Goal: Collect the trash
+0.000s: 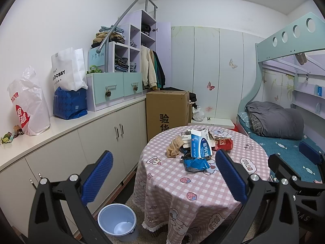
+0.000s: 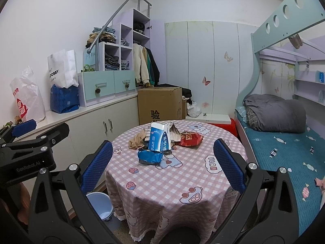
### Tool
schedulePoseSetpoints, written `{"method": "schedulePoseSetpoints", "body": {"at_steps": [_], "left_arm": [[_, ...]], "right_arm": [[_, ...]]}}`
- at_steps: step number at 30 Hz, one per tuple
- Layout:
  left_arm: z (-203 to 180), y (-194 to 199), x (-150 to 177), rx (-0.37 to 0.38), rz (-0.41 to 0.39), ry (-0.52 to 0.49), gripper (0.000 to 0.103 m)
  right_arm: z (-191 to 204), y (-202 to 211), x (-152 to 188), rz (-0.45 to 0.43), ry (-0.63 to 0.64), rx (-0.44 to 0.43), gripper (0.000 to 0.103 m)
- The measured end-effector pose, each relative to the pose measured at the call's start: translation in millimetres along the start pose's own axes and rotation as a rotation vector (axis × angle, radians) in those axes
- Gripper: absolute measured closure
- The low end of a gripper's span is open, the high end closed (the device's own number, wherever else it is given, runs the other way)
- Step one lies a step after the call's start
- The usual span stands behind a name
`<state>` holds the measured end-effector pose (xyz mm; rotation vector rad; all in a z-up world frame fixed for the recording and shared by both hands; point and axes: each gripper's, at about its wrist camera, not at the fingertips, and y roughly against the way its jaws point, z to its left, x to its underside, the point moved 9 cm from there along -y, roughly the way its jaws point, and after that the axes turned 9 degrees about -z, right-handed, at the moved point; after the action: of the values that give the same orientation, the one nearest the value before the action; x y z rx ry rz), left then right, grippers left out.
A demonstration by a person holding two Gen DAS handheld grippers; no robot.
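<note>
Trash is heaped at the far middle of a round table [image 1: 203, 187] covered by a pink-and-white checked cloth printed with cartoon figures and the word "YEAH". The heap is made up of an upright blue-and-white carton [image 1: 200, 143] with a torn-open top and Chinese characters on its face, a crumpled glossy blue wrapper [image 1: 196, 163] lying just in front of the carton, a crumpled red packet [image 1: 224, 144] to the right, a wadded beige piece [image 1: 173, 147] to the left, and torn paper scraps behind.

A pale blue plastic bin [image 1: 116, 221], round and smooth-walled, stands on the floor at the near left of the table, touching or almost touching the hanging cloth fringe.

The left gripper [image 1: 162, 177] is held released above the near left edge of the table, its blue ribbed pads set wide apart, with nothing grasped. The right gripper [image 2: 162, 164] is likewise spread wide over the near side of the table and is unloaded. Both are well apart from the heap.

Behind the table a brown cardboard box [image 1: 167, 111] bearing large black Chinese characters is placed. On the long white counter [image 1: 61, 130] at left a white paper bag [image 1: 68, 71] marked "DOBBY" and a translucent plastic bag [image 1: 28, 103] with a red logo are seen. A bunk bed [image 1: 284, 140] with a teal quilted cover lies at right.
</note>
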<state>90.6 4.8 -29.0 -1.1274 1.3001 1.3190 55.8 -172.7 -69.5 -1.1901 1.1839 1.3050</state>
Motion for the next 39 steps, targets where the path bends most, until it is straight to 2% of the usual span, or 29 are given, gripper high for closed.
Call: {"method": "schedulePoseSetpoints", "body": {"at_steps": [4,6,10,39], "left_arm": [[-1.8,0.6,-0.7,-0.001,0.001,-0.001,0.004],[-0.9,-0.3,-0.3,-0.001,0.002,0.0,0.004],[-1.9,0.7,-0.6,0.0,0.001,-0.001,0.004],[-1.9,0.4,-0.3,-0.002,0.007,-0.002,0.004]], "right_arm": [[0.7,-0.2,0.6,0.003,0.0,-0.001,0.006],[1.4,-4.6,18.3,0.006,0.001,-0.001,0.006],[0.5,-4.2,24.7,0.009,0.001,-0.002,0.006],[0.6,-4.5,24.9,0.021,0.002,-0.003,0.006]]}}
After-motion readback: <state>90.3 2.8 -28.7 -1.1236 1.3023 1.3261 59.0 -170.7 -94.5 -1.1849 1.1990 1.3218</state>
